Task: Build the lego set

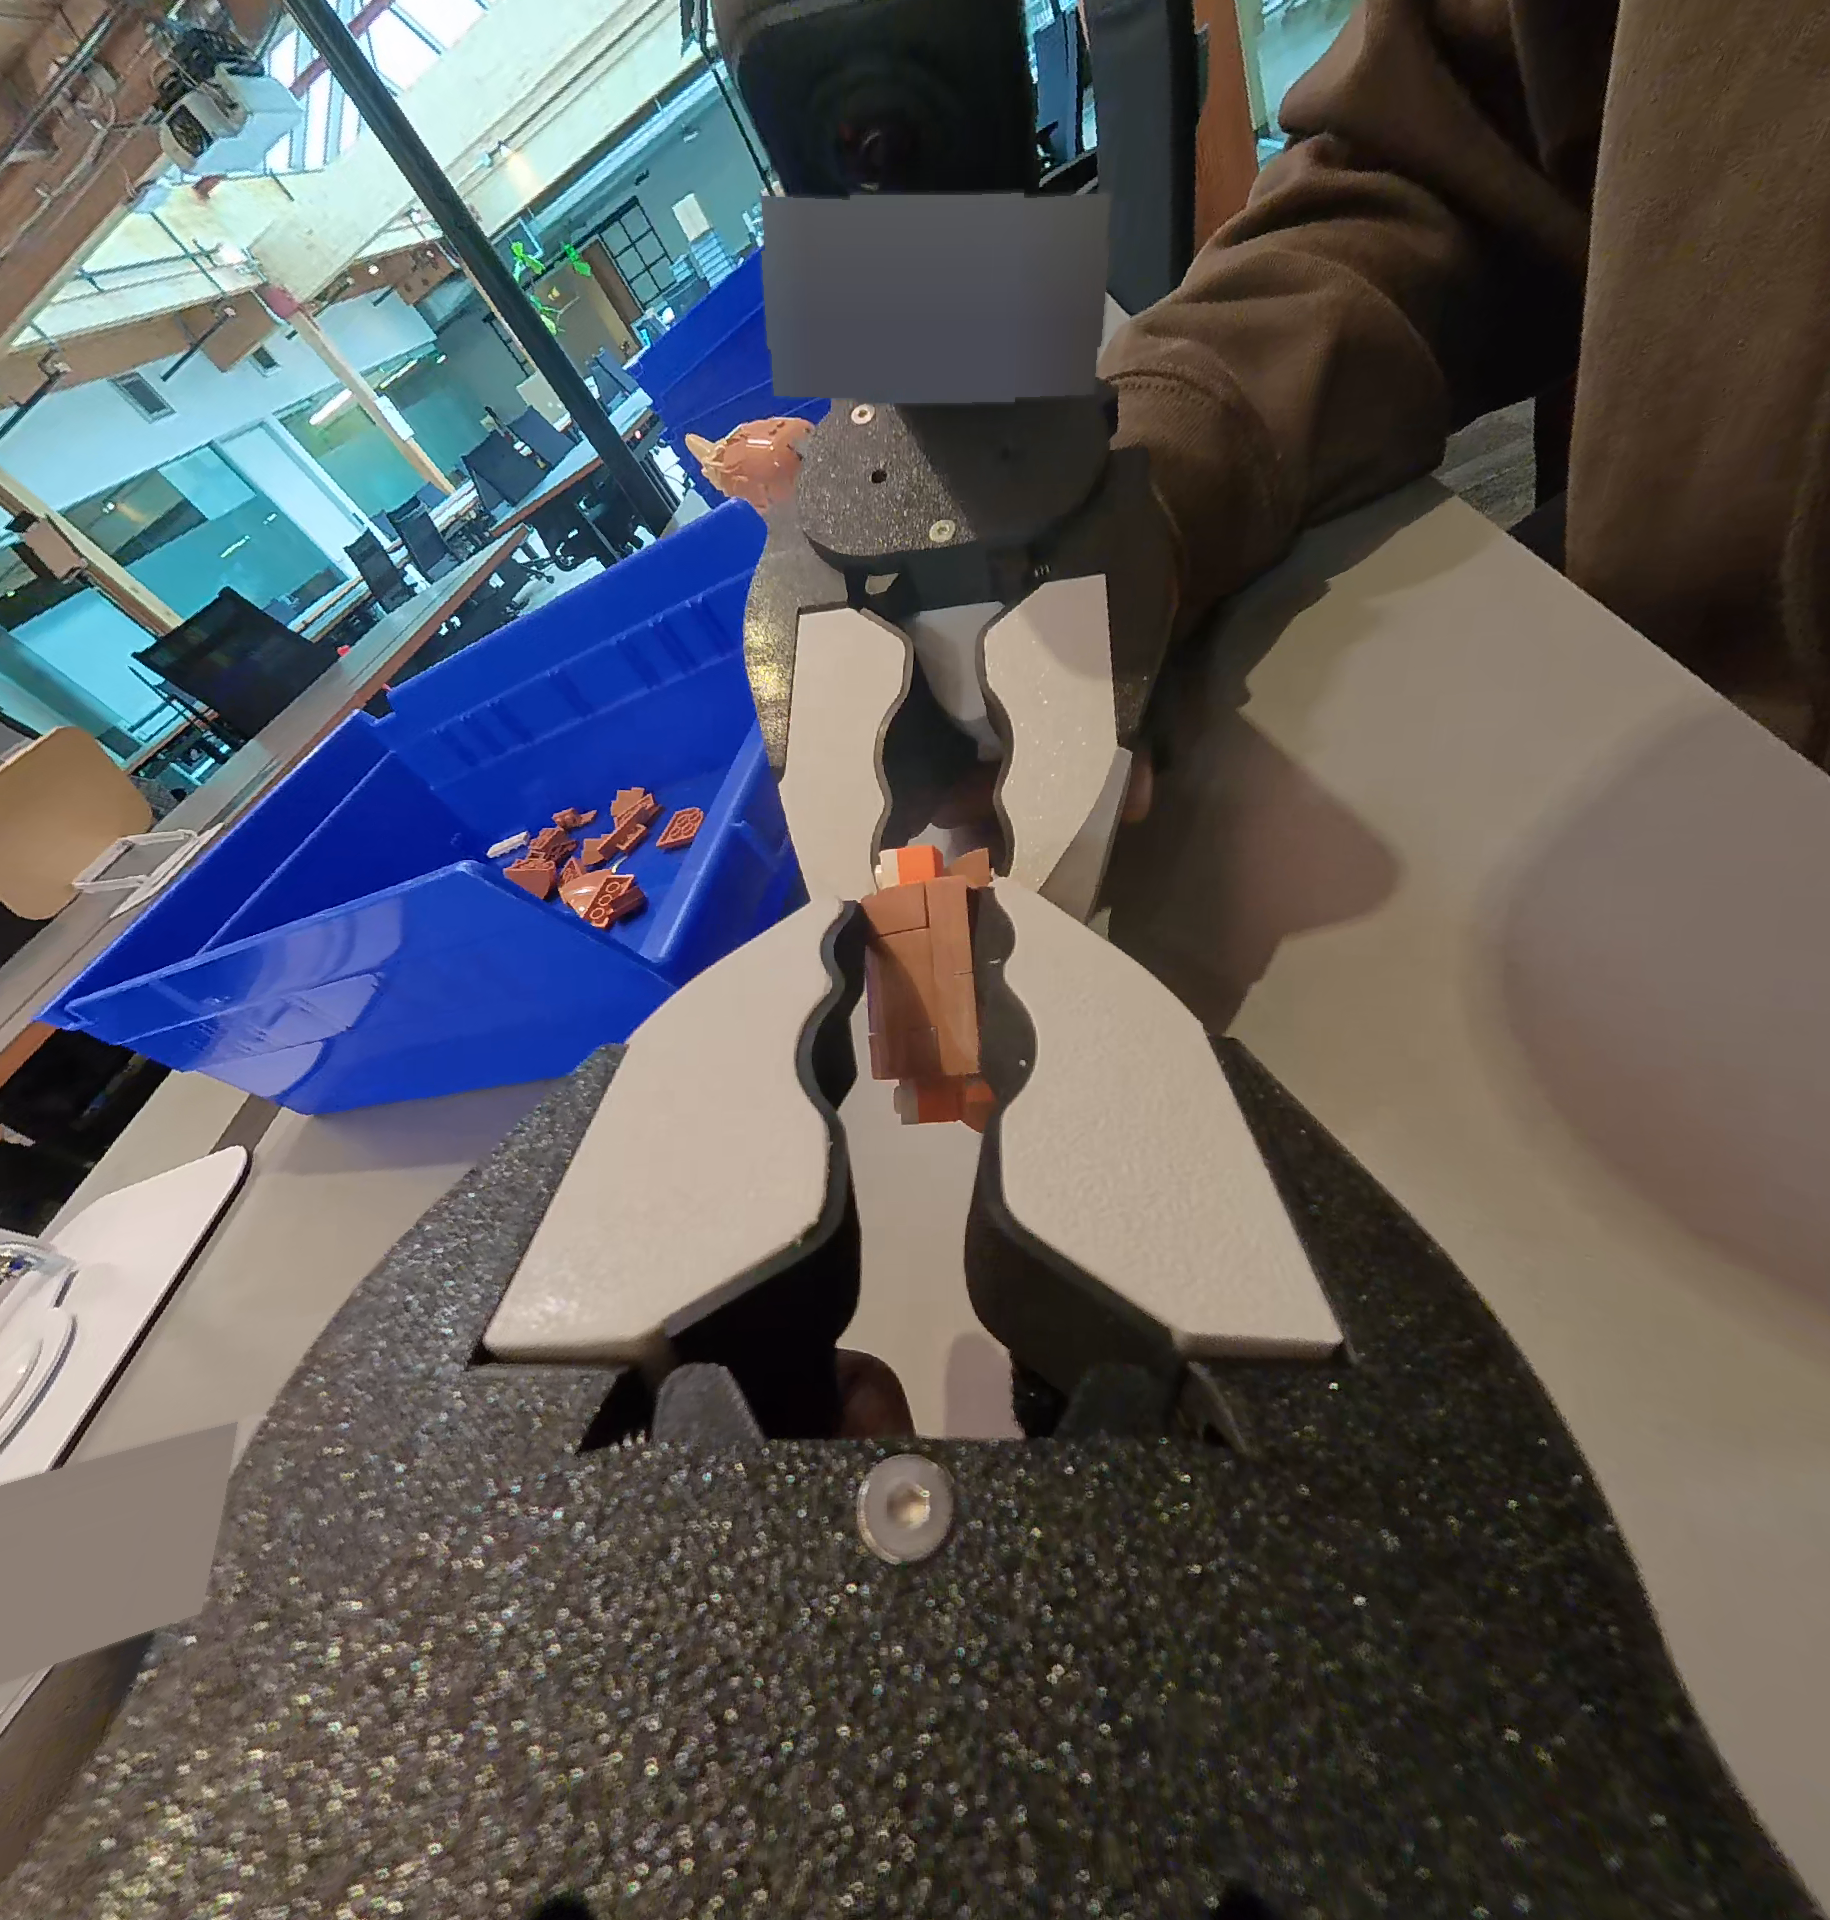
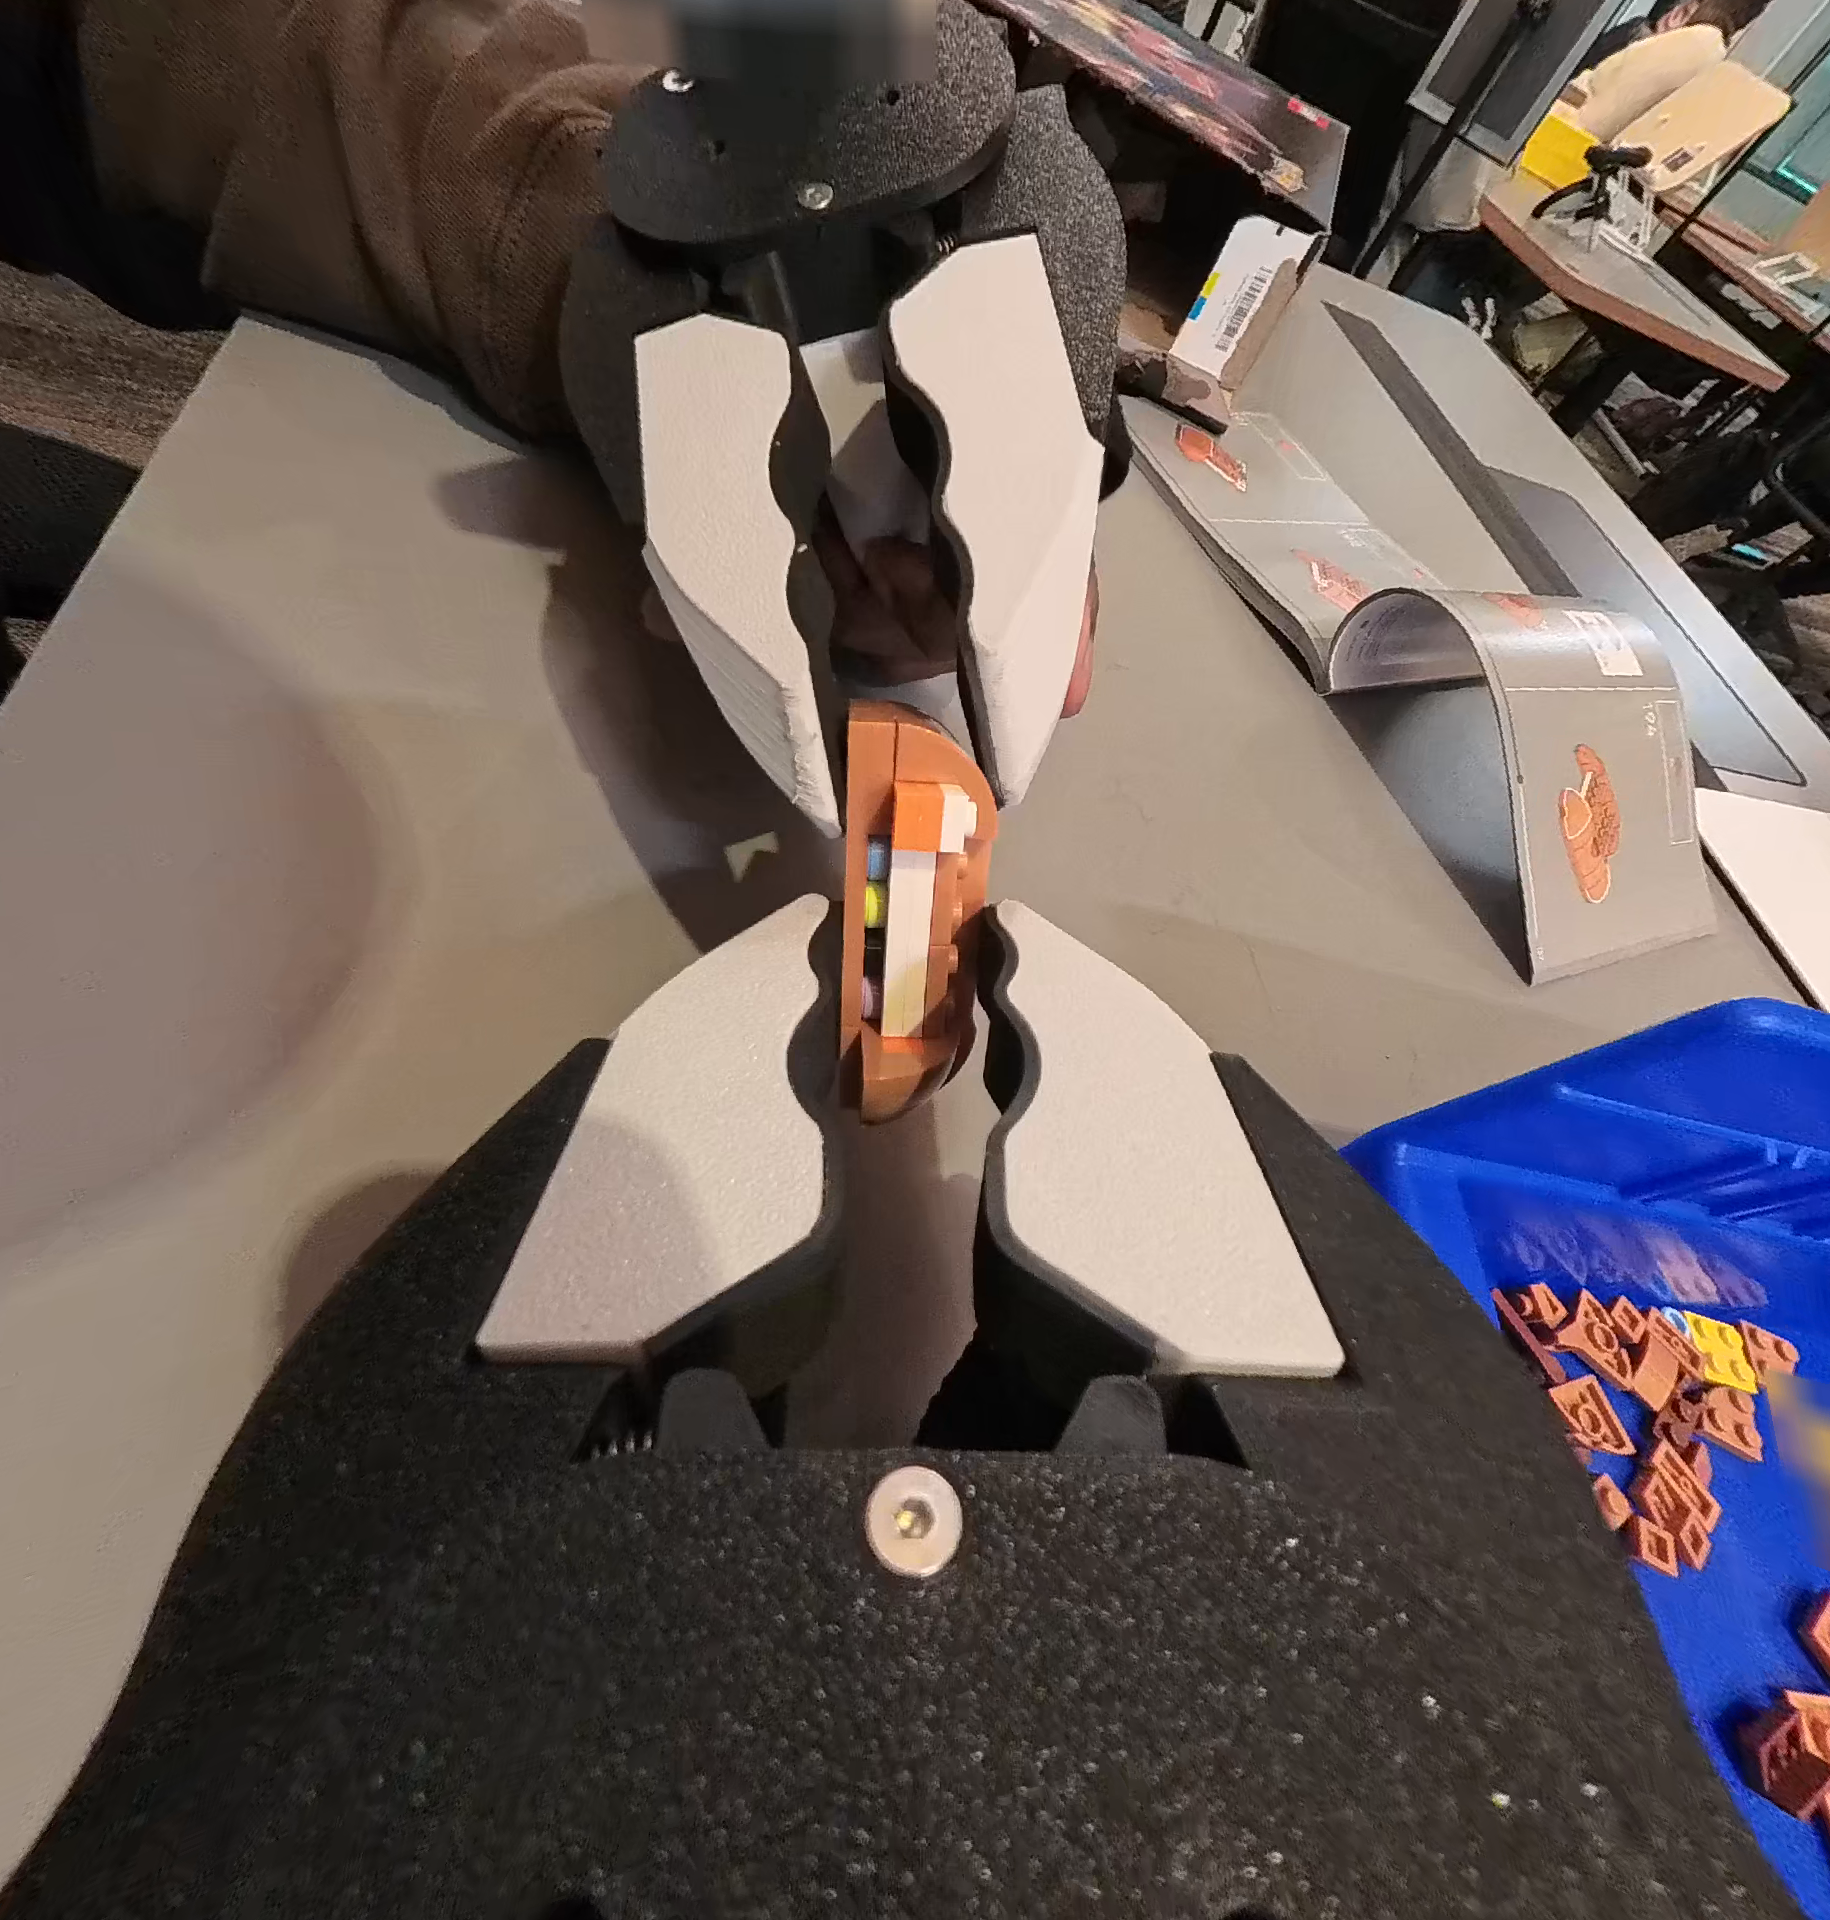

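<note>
- Your left gripper [image 1: 916, 997] fills the near part of its own view, its pale fingers [image 1: 729, 1132] drawn in narrow and pinching the brown lego build [image 1: 926, 982] from both sides.
- Your right gripper [image 2: 906, 977] does the same from the opposite end: its fingers [image 2: 1108, 1132] press against the lego build [image 2: 916, 914], so the two tools face each other tip to tip with the build bridging them.
- The lego build hangs above the grey table [image 2: 267, 831], not touching it; from the right wrist view you see its white and orange inner bricks and a rounded brown shell.
- Left of the build, in the left wrist view, a blue bin [image 1: 391, 935] sits on the table with loose brown bricks [image 1: 599, 847] scattered inside.
- In the right wrist view the blue bin [image 2: 1513, 1195] lies right of the build, its loose brown bricks [image 2: 1659, 1392] joined by a yellow piece [image 2: 1721, 1351].
- Beyond the build and to its right, an open instruction booklet [image 2: 1513, 675] lies on the table, one page curling up.
- A small box [image 2: 1238, 301] stands behind the booklet.
- A brown sleeve [image 1: 1410, 364] reaches down to the far gripper.
</note>
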{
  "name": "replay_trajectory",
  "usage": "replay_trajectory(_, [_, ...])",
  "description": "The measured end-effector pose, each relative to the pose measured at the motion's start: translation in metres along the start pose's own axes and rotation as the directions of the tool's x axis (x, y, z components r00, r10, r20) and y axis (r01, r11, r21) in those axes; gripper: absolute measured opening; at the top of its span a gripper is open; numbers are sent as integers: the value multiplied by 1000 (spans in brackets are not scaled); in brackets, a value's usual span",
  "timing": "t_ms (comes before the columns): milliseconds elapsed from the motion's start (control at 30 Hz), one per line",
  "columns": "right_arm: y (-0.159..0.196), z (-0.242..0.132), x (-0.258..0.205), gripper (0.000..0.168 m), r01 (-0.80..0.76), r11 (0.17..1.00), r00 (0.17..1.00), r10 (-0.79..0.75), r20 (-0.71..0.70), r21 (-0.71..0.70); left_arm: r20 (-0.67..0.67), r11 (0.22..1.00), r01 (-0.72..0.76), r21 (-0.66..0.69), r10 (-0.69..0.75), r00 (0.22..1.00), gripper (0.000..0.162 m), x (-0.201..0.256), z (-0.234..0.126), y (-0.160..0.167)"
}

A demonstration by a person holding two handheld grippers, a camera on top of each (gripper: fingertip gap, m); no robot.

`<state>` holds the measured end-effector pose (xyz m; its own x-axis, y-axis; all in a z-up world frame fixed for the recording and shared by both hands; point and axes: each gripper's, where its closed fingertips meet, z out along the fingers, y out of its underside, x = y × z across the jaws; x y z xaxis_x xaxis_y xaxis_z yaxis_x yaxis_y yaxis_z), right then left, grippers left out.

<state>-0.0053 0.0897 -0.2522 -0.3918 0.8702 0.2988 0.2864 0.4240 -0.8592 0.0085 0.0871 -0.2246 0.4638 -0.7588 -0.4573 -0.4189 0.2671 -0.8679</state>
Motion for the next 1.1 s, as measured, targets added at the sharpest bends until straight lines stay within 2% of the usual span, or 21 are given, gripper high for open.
replay_trajectory(333, [2, 0, 1, 24, 19, 1000, 1000, -19, -11, -12, -20, 999, 27, 17, -27, 999, 21, 2, 1, 1])
replay_trajectory(500, [6, 3, -3, 24, 70, 996, 997, -71, -11, -47, -52, 998, 56, -6, -57, 997, 30, 5, 2, 2])
replay_trajectory(567, [5, 3, -3, 24, 72, 996, 997, -72, -12, -46, -67, 999, 45, -19, -46, 997, 23, 9, 4, 5])
replay_trajectory(967, [2, 3, -8, 24, 51, 998, 999, -51, 16, -26, -86, 998, 61, -11, -62, 994, 23, 10, 2, 3])
replay_trajectory(1100, [1, 0, 1, 24, 47, 999, 999, -47, -19, -13, -43, 997, 74, 23, -73, 996, 23, 4, 4, 1])
